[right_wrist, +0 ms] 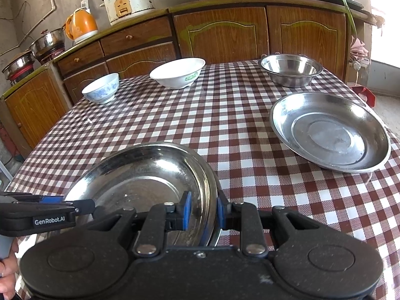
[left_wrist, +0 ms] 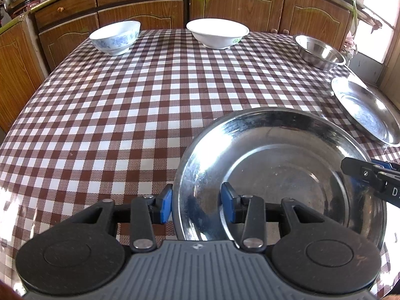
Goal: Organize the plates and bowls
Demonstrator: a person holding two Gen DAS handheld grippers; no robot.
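Note:
A wide steel plate (left_wrist: 275, 175) (right_wrist: 140, 180) sits at the near edge of the checked table (left_wrist: 125, 112), held from both sides. My left gripper (left_wrist: 197, 200) is shut on its left rim, one blue pad outside and one inside the plate. On the opposite rim my right gripper (right_wrist: 203, 210) is shut too, and that side looks tilted up. Each gripper shows in the other's view: the right gripper (left_wrist: 370, 175) and the left gripper (right_wrist: 82, 206). A second steel plate (left_wrist: 367, 115) (right_wrist: 330, 135) lies to the right.
Along the table's far edge stand a blue-patterned bowl (left_wrist: 115, 37) (right_wrist: 101, 90), a white bowl (left_wrist: 217, 33) (right_wrist: 177, 73) and a steel bowl (left_wrist: 318, 50) (right_wrist: 290, 71). Wooden cabinets (right_wrist: 220, 35) behind carry a rice cooker (right_wrist: 130, 0) and an orange kettle (right_wrist: 81, 26).

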